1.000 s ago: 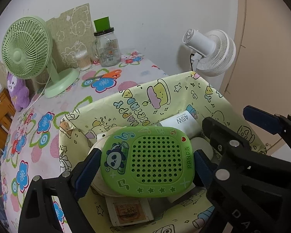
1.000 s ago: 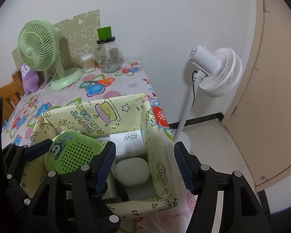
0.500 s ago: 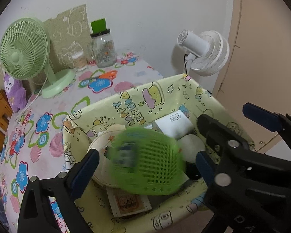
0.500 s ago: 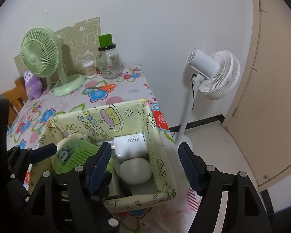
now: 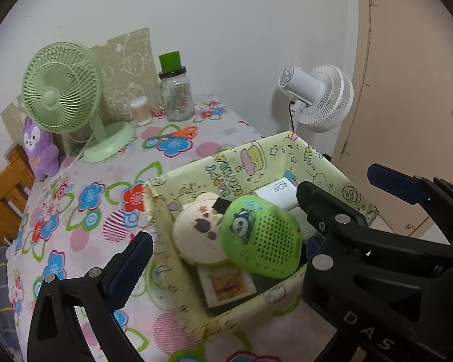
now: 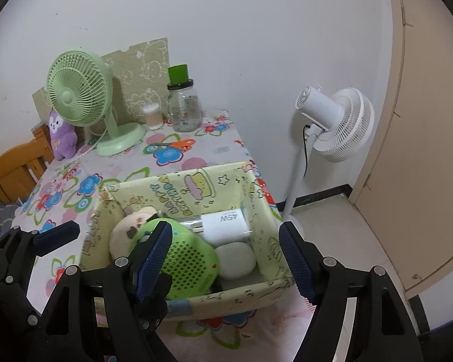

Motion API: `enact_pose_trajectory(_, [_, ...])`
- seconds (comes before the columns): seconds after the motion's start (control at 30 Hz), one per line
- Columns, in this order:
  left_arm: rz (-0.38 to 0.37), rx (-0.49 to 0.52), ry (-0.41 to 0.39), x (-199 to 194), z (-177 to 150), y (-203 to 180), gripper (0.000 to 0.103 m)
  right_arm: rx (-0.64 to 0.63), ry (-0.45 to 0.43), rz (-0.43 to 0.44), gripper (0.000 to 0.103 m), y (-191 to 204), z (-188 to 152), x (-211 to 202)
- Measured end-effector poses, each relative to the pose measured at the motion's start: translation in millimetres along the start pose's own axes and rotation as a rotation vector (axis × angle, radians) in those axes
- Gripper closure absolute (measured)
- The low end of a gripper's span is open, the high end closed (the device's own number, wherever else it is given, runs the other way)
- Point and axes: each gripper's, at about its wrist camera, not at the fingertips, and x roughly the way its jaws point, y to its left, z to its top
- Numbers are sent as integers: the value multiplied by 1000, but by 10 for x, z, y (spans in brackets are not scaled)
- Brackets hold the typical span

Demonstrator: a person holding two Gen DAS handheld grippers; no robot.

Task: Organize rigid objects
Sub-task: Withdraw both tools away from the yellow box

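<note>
A green panda speaker [image 5: 261,236] is lying tilted inside the yellow cartoon-print fabric bin [image 5: 290,158], leaning against a cream round case [image 5: 200,229] beside a white charger [image 6: 223,221].

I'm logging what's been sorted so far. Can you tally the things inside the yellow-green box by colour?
Green: 1, the panda speaker
White: 2, the charger and the oval case
Cream: 1, the round bear-face item
Tan: 1, the flat card
Total: 5 in the box
</note>
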Motion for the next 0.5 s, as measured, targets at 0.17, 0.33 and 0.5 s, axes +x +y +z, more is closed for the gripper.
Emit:
enact_pose_trajectory(0.17, [22,5,-18,-156,-95,84,0,-7,-14,5,23,132,-52,-113])
enact_pose_trajectory(0.33, [32,16,-37,-289,-183,151,0,-19,-25,11,21,275,-97,-214])
enact_pose_trajectory(0.5, [40,1,-62,-441,-272,317,0,-28,-43,7,21,415,-138,-359])
